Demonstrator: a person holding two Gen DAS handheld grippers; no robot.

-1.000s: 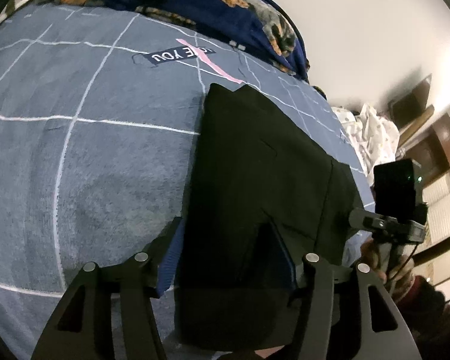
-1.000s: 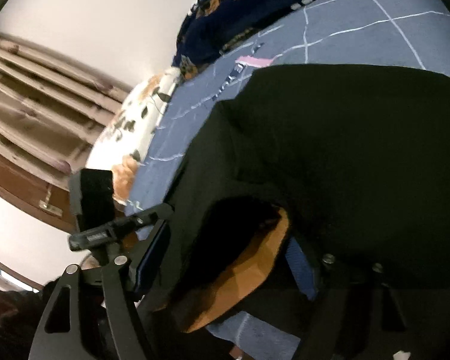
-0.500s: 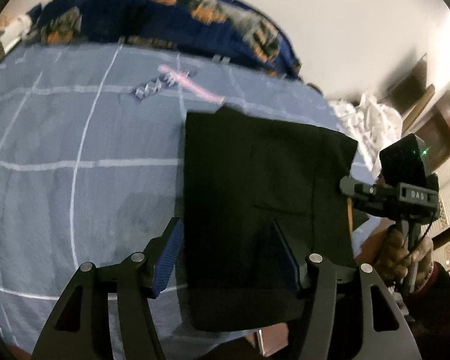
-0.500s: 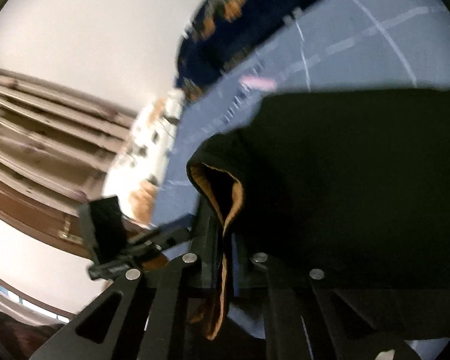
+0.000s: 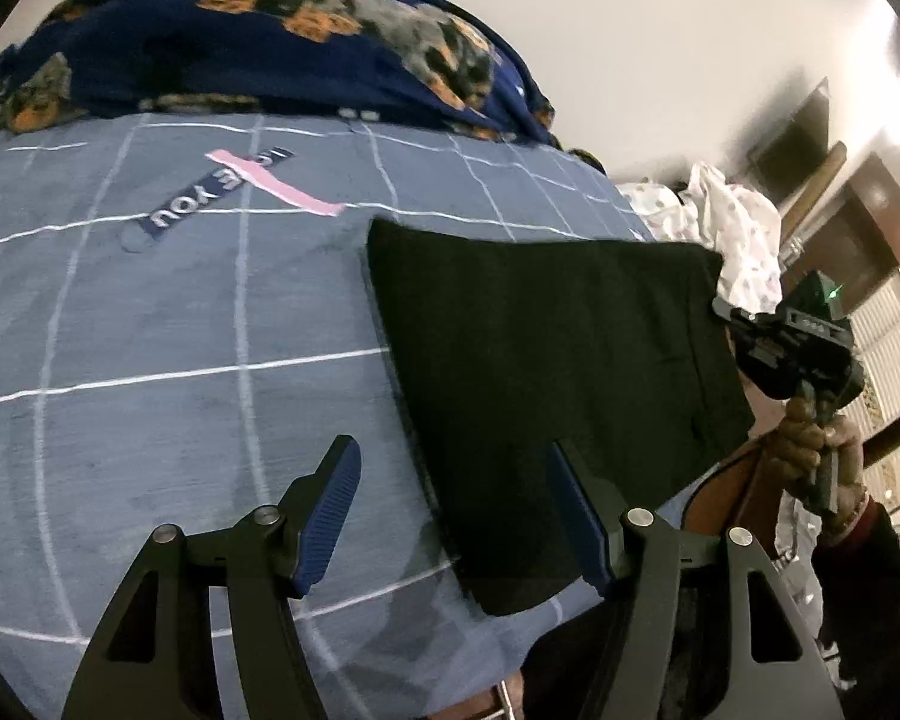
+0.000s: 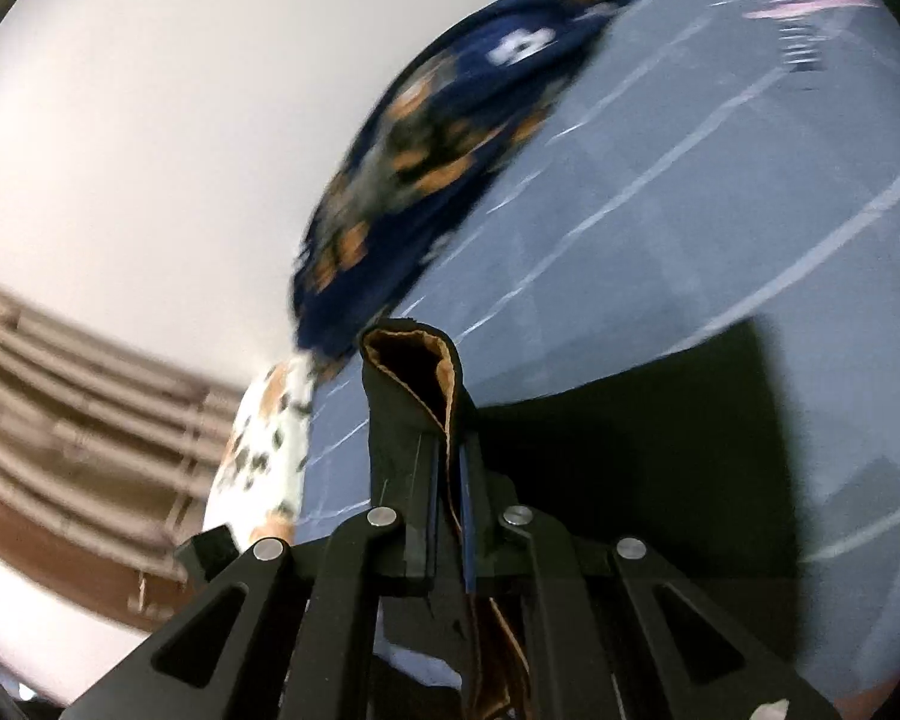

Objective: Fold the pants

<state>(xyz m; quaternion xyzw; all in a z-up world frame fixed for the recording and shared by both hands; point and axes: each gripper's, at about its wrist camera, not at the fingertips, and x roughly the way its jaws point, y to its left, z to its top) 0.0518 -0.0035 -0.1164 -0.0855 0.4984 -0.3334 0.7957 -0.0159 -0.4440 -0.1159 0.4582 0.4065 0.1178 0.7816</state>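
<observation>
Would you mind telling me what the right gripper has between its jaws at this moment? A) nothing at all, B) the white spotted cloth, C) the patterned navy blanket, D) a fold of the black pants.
D: in the right wrist view the right gripper is shut on a fold of the black pants, whose tan lining shows at the edge above the fingertips.

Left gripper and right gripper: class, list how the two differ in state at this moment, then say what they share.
The left gripper has jaws apart and opening, holding nothing; the right gripper is shut on the black pants. The left hovers over the pants' edge; the right pinches a tan-lined fold. Both have blue pads.
</observation>
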